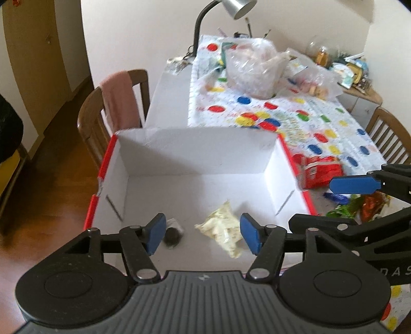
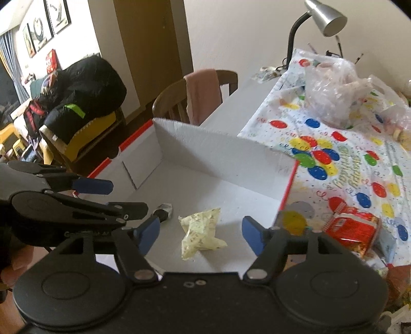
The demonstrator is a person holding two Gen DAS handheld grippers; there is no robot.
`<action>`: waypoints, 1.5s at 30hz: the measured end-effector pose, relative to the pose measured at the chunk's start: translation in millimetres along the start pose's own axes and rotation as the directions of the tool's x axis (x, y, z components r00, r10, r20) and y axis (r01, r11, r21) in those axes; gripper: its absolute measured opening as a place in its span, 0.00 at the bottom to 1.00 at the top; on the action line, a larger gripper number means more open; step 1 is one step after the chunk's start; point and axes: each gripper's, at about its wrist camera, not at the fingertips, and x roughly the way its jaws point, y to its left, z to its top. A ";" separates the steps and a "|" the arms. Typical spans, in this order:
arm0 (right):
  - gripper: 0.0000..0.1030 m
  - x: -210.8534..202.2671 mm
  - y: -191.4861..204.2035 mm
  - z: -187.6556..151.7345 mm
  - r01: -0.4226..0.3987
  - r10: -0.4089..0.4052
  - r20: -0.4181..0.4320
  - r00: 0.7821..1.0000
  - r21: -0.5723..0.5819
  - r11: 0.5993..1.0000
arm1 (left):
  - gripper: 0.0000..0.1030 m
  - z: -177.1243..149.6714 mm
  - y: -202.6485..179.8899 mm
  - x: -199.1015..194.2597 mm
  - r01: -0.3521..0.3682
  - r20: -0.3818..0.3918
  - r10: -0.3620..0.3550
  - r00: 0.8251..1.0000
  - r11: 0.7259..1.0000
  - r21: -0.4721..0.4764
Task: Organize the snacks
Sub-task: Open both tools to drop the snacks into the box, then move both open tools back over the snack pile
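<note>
A white cardboard box (image 1: 195,151) with red edges stands open on the table. On its floor lie a crumpled pale yellow snack packet (image 1: 221,231) and a small dark round snack (image 1: 172,235). My left gripper (image 1: 203,235) hangs above them, open, with nothing between its blue pads. My right gripper (image 2: 201,235) is also open and holds nothing. It hovers over the same yellow packet (image 2: 200,233), and the dark snack (image 2: 163,210) lies to its left. The two grippers are side by side over the box (image 2: 218,154). A red snack packet (image 1: 318,172) lies outside the box's right wall.
The balloon-print tablecloth (image 2: 346,179) carries the red packet (image 2: 352,231) and clear plastic bags (image 1: 254,69). Several loose wrappers (image 1: 354,205) lie to the right of the box. A desk lamp (image 1: 239,7) stands at the far end. A wooden chair with a pink cloth (image 1: 118,100) is at the left.
</note>
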 end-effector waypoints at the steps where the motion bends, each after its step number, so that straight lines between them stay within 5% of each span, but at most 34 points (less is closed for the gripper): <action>1: 0.73 -5.1 -2.3 -1.2 0.003 -0.003 0.008 1.000 0.003 1.000 | 0.65 0.2 -4.0 -1.9 0.003 0.008 -0.003 1.000 1.000 0.002; 9: 0.86 -44.0 -32.0 -13.4 -0.004 0.001 0.069 0.998 0.050 0.999 | 0.65 4.6 -45.0 -16.6 0.042 0.060 -0.042 0.997 0.999 0.006; 23: 0.96 -99.7 -97.9 -46.2 -0.001 -0.018 0.148 0.989 0.124 0.992 | 0.75 2.5 -129.3 -19.8 0.090 0.106 -0.093 0.990 0.995 0.032; 45: 1.00 -145.5 -245.3 -133.7 0.123 -0.147 0.096 0.985 0.219 0.968 | 0.75 -13.2 -276.6 49.6 0.259 -0.055 -0.253 0.966 0.951 0.169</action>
